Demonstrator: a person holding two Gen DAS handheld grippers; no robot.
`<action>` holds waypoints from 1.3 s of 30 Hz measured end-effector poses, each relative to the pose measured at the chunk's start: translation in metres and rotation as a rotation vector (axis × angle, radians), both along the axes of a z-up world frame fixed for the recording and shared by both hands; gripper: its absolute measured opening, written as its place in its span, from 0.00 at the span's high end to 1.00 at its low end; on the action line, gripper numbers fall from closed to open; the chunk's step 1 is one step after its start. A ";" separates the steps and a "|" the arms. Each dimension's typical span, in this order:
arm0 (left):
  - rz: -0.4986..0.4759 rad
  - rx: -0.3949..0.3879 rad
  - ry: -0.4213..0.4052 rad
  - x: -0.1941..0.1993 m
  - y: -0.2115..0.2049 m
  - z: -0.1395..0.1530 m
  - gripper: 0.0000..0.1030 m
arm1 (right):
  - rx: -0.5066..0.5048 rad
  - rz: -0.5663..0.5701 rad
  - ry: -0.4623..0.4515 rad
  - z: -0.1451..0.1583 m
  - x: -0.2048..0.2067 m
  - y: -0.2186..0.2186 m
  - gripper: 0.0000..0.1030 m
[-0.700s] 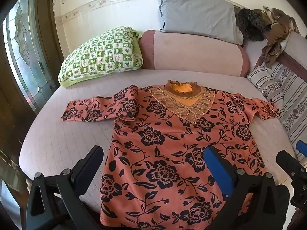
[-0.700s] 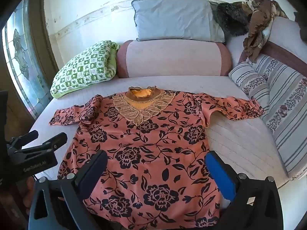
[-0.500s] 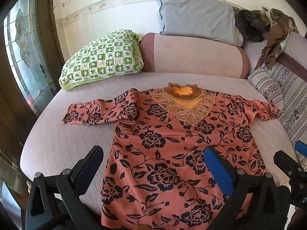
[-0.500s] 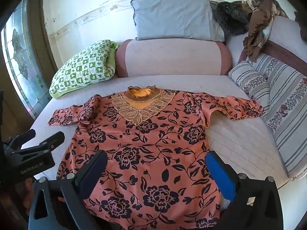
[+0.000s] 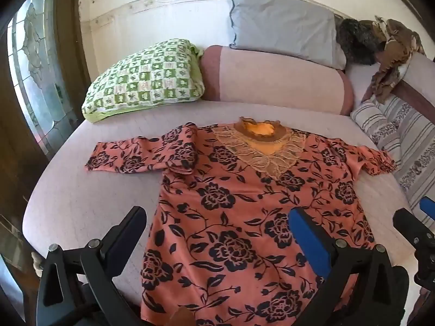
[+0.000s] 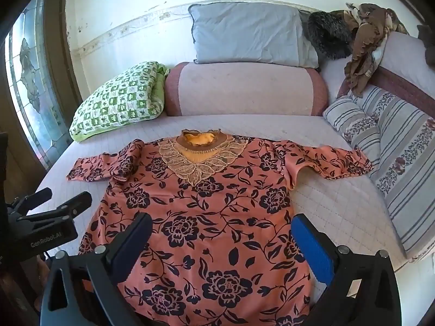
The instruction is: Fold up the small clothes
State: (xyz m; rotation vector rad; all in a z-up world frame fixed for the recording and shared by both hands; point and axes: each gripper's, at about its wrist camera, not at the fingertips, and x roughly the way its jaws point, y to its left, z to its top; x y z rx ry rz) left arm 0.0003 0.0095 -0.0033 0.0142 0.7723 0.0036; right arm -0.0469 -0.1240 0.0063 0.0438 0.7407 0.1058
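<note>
A salmon blouse with black roses (image 5: 244, 206) lies flat, face up, on the pale pink bed (image 5: 81, 198), lace collar (image 5: 266, 146) toward the far pillows. Its left sleeve (image 5: 136, 157) is bunched at the shoulder; its right sleeve (image 6: 334, 160) is spread out. It also shows in the right wrist view (image 6: 217, 217). My left gripper (image 5: 217, 233) is open and empty above the hem's left part. My right gripper (image 6: 220, 239) is open and empty above the hem's middle. Each gripper shows in the other's view, my left gripper (image 6: 49, 209) and my right gripper (image 5: 416, 225).
A green checked pillow (image 5: 146, 78), a pink bolster (image 5: 274, 78) and a grey pillow (image 5: 282, 24) lie at the bed's far side. Striped cushions (image 6: 394, 157) line the right side. Brown clothes (image 6: 364, 35) hang at the far right. A stained-glass window (image 5: 35, 81) stands left.
Both views have tilted up slightly, so the blouse sits a little lower in frame. The blouse has not moved and both grippers stay open.
</note>
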 end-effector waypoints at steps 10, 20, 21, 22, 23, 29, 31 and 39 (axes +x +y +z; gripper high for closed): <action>0.013 -0.007 -0.023 -0.005 0.009 0.006 0.00 | -0.005 0.007 -0.016 0.005 -0.002 0.005 0.00; 0.010 0.002 -0.021 -0.006 0.006 0.006 0.00 | -0.013 0.014 0.000 0.001 -0.001 0.008 0.00; 0.011 0.001 -0.021 -0.007 0.006 0.006 0.00 | -0.013 0.014 0.003 0.001 0.000 0.008 0.00; 0.010 0.002 -0.021 -0.007 0.006 0.006 0.00 | -0.014 0.014 0.007 0.000 0.000 0.008 0.00; 0.013 0.002 -0.022 -0.007 0.007 0.006 0.00 | -0.015 0.013 0.010 -0.001 0.000 0.008 0.00; 0.018 -0.001 -0.018 -0.006 0.008 0.008 0.00 | -0.019 0.018 0.019 -0.003 0.001 0.009 0.00; 0.022 -0.002 -0.018 -0.006 0.008 0.008 0.00 | -0.021 0.020 0.023 -0.004 0.002 0.010 0.00; 0.028 -0.005 -0.013 -0.005 0.011 0.007 0.00 | -0.023 0.021 0.033 -0.006 0.003 0.012 0.00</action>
